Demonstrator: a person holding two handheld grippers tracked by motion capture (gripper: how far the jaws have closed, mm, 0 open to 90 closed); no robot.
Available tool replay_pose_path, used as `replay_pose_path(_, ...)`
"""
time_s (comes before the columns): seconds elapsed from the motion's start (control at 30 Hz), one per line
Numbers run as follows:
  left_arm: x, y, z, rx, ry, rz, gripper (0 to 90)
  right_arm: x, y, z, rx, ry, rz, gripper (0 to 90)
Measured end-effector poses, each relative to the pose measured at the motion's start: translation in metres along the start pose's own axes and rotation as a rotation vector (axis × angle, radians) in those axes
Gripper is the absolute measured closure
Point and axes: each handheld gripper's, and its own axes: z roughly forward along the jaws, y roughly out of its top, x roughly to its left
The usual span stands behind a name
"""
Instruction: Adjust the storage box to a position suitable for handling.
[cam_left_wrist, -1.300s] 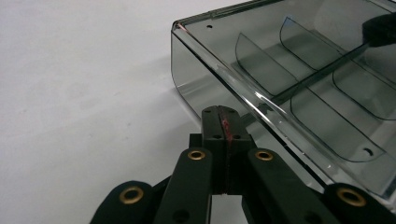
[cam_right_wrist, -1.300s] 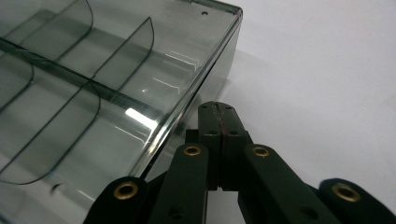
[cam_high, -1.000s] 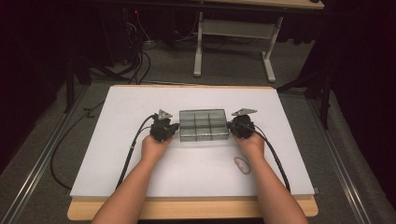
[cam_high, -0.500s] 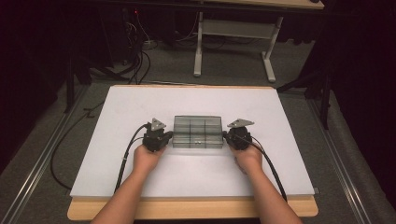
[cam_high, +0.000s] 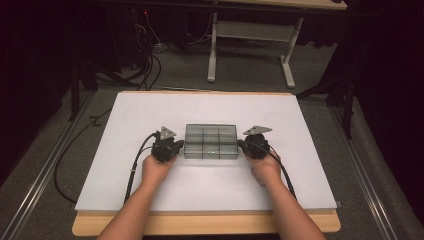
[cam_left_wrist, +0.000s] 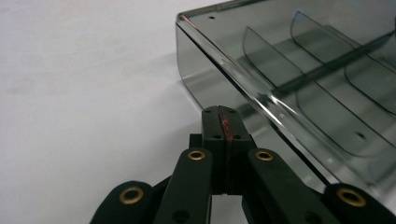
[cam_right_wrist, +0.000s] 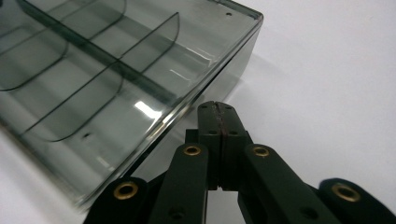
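A smoky clear plastic compartment box (cam_high: 210, 141) lies on the white board (cam_high: 210, 107), with its dividers showing through. My left gripper (cam_high: 181, 146) is shut, its tips against the box's left end. My right gripper (cam_high: 241, 145) is shut too, tips against the right end. In the left gripper view the closed tips (cam_left_wrist: 223, 114) sit at the box's (cam_left_wrist: 303, 70) side wall near a rounded corner. In the right gripper view the closed tips (cam_right_wrist: 216, 108) meet the box's (cam_right_wrist: 93, 70) wall just below its rim. Nothing is between either pair of jaws.
The white board rests on a wooden tabletop (cam_high: 200, 224). Black cables (cam_high: 135, 165) trail from both grippers toward the near edge. Beyond the table stand a white desk frame (cam_high: 250, 35) and loose cables on the grey floor. Metal rails (cam_high: 30, 190) run along both sides.
The box has slid a little toward the near edge and slightly left, pinched between the two shut grippers, and both hands came back with it.
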Motion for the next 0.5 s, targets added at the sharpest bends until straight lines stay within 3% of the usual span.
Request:
replay_pose_path(0.27,0.009,0.017,0.021,0.026,0.028,-0.021,90.0,-0.012,0.013,0.016,0.019,-0.029,0.019,90.0)
replay_pose_path(0.33,0.013,0.017,0.025,0.017,0.012,-0.053,90.0,-0.015,0.015,0.019,0.015,-0.028,0.034,90.0)
replay_pose_path(0.5,0.016,0.017,0.030,0.034,0.000,-0.068,90.0,-0.017,0.016,0.027,0.037,-0.013,0.032,90.0)
